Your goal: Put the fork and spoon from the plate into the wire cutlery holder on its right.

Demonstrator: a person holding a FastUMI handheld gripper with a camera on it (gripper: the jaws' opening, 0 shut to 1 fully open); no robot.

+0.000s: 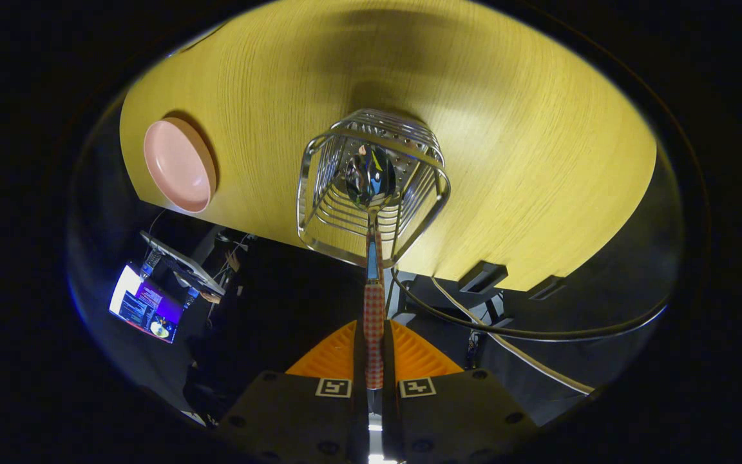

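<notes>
My gripper (373, 351) is shut on the red-and-white checked handle of a spoon (373, 283), held between the two orange fingers (329, 354). The spoon points straight ahead and its shiny bowl (370, 175) hangs over the open top of the wire cutlery holder (319, 193). The holder stands on the yellow wooden table (506, 129), just beyond the fingers. A pink plate (178, 164) lies on the table to the holder's left, with nothing on it. No fork can be made out; the holder's inside is partly hidden by the spoon bowl.
The table's near edge runs just under the holder. Below the edge hang cables (506, 328) and black brackets (482, 276). A laptop (181, 261) and a lit screen (145, 303) sit low to the left, beside a person in dark clothes (248, 322).
</notes>
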